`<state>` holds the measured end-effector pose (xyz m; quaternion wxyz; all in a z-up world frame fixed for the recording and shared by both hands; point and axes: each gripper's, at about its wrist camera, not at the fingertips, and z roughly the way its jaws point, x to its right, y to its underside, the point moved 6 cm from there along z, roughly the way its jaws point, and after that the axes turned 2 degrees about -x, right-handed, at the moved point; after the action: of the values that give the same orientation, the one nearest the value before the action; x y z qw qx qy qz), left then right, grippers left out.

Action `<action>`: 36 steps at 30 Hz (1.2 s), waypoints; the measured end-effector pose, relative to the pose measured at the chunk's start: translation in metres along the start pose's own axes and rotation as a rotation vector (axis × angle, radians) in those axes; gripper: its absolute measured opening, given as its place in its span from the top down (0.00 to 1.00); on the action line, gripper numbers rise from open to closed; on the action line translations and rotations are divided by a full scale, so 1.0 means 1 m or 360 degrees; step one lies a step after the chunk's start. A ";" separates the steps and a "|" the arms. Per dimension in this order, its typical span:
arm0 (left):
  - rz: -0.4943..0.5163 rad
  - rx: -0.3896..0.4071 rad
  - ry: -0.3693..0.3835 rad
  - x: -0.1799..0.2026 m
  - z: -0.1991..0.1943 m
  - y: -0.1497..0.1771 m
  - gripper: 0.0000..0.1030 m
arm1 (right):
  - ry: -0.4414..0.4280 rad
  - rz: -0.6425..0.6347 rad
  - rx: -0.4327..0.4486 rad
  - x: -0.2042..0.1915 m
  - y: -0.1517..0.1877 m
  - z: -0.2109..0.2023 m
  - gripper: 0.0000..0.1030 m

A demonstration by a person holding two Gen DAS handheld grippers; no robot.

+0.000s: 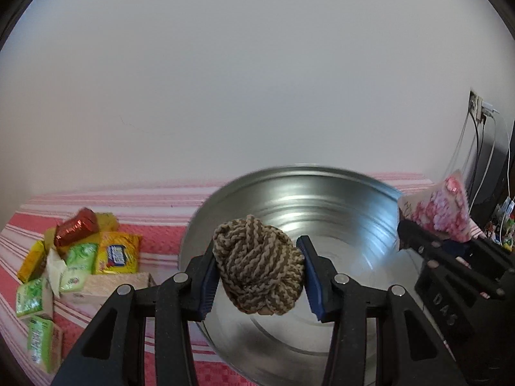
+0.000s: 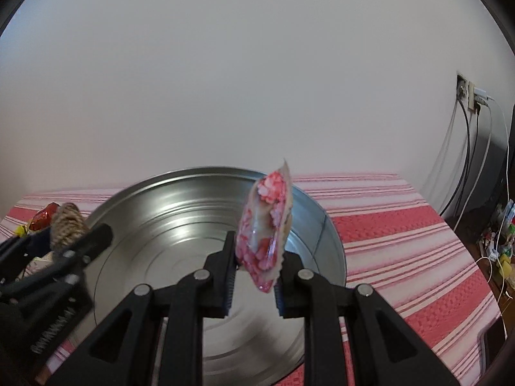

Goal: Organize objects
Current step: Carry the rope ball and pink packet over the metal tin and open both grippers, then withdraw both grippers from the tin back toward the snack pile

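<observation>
The left hand-held gripper [image 1: 259,273] fills the lower middle of the left wrist view, its two blue-padded fingers closed onto a knotted ball of brown and tan rope [image 1: 259,265], which they hold clear above the inside of a large round metal basin [image 1: 322,212]. The basin takes up the centre and lower right of that frame and sits on a surface covered by a pink and white striped cloth [image 1: 128,206].

At the left edge of the same frame a heap of snack packets [image 1: 74,257] lies on the cloth: green ones, yellow ones and a shiny red wrapper on top, with a pale box just beside them.

The right hand-held gripper [image 2: 256,276] sits in the lower middle of the right wrist view, its fingers pinched onto the lower part of a pink and white patterned packet [image 2: 267,225]. The packet stands nearly upright between them, over the right half of the basin [image 2: 161,225], its top reaching above the far rim. The left gripper and its rope ball show at the left edge of this frame, near the basin's left rim.

In the upper right of both frames, cables hang from a wall socket [image 2: 470,93].
</observation>
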<state>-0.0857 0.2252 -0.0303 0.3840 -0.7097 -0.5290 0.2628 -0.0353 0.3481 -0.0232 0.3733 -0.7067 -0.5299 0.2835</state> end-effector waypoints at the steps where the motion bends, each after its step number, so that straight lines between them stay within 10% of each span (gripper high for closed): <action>1: 0.0001 -0.0016 -0.0003 -0.001 0.003 0.001 0.53 | -0.0005 -0.0001 -0.0002 -0.001 0.000 0.000 0.81; 14: 0.0020 -0.0024 -0.0066 -0.010 0.015 0.003 0.47 | -0.0018 -0.0003 -0.0027 0.010 0.002 0.014 0.76; 17: 0.0024 0.0027 -0.0131 -0.008 0.003 0.002 0.27 | -0.0007 0.0012 0.0009 0.011 0.000 0.008 0.39; 19: 0.0019 0.0091 -0.0172 -0.010 -0.005 -0.002 0.11 | 0.0040 0.0010 0.0083 0.012 -0.004 -0.001 0.30; 22: 0.0013 0.0138 -0.0201 -0.014 -0.011 -0.005 0.11 | 0.0054 0.0042 0.0205 0.017 -0.010 -0.015 0.11; 36: -0.0018 0.0086 -0.0251 -0.020 -0.012 -0.004 0.11 | 0.0042 0.0208 0.0204 0.035 -0.008 -0.009 0.07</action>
<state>-0.0843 0.2037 -0.0213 0.3617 -0.6732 -0.5542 0.3298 -0.0224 0.3812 -0.0120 0.4053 -0.7181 -0.4585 0.3314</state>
